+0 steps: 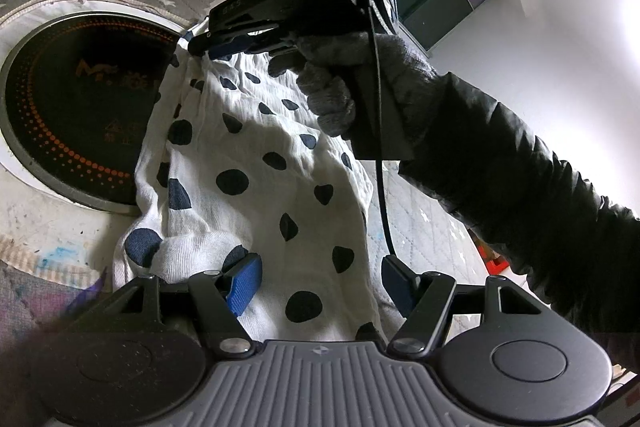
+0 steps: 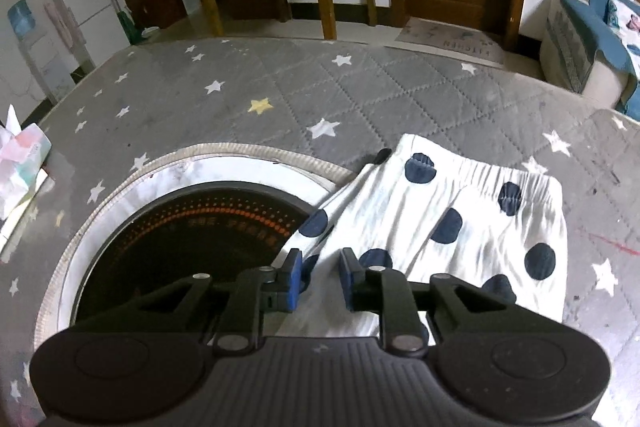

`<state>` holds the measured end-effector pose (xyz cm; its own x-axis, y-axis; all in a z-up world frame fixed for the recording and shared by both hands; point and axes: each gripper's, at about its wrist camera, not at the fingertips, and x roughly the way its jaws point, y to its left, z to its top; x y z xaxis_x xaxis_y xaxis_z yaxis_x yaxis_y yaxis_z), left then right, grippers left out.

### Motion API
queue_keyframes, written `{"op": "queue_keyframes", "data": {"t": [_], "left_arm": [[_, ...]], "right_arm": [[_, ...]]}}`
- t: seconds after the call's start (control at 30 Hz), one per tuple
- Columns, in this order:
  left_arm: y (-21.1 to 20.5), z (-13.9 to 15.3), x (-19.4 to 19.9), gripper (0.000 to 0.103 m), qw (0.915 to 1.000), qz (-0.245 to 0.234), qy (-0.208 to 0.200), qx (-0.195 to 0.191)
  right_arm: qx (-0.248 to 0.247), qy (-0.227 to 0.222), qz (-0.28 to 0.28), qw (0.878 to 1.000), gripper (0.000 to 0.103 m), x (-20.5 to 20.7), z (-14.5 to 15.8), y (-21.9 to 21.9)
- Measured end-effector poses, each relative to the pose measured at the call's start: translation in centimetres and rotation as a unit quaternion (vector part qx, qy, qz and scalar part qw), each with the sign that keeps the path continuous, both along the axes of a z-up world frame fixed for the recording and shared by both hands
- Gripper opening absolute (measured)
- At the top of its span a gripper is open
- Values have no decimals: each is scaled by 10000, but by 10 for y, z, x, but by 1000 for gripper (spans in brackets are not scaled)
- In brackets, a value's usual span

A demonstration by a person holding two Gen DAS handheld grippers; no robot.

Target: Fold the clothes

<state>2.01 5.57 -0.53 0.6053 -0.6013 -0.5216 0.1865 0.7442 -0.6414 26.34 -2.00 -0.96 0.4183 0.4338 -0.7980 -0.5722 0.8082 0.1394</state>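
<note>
The right gripper [image 1: 224, 41] pinches the spotty pants [image 1: 256, 163] up to fold them, while the left gripper [image 1: 320, 283] waits wide apart.

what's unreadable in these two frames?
- Left wrist view: the lower hem of the polka-dot garment is hidden behind the left gripper.
- Left wrist view: whether the right gripper actually pinches cloth; its tips are dark and overlapping.
- Right wrist view: print on the round cooktop is too blurred.
</note>
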Motion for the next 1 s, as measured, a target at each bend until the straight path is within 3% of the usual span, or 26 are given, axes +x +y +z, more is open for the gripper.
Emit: {"op": "queue_keyframes", "data": {"t": [0.1, 0.33, 0.53, 0.73, 0.8, 0.83, 1.0], "left_arm": [[1, -1, 0, 69, 10000, -2, -11, -19], [0, -1, -1, 69, 10000, 4, -33, -13], [-1, -1, -3, 69, 10000, -7, -56, -12], [-2, -2, -2, 73, 10000, -40, -81, -40], [-2, -1, -2, 75, 9999, -52, -101, -39], [-2, -1, -2, 75, 9999, -60, -111, -44], [-1, -2, -3, 78, 9998, -94, -132, -96]], "right_arm": [[70, -16, -42, 10000, 4, -1, 3, -3], [455, -185, -149, 9987, 3, 2, 21, -3], [268, -40, -241, 9993, 4, 12, 4, 6], [345, -61, -234, 9991, 22, 6, 11, -1], [260, -155, -199, 9993, 39, -2, 15, -7], [218, -202, -182, 9994, 42, -6, 17, -10], [35, -231, -289, 9993, 44, -21, 12, -34]]}}
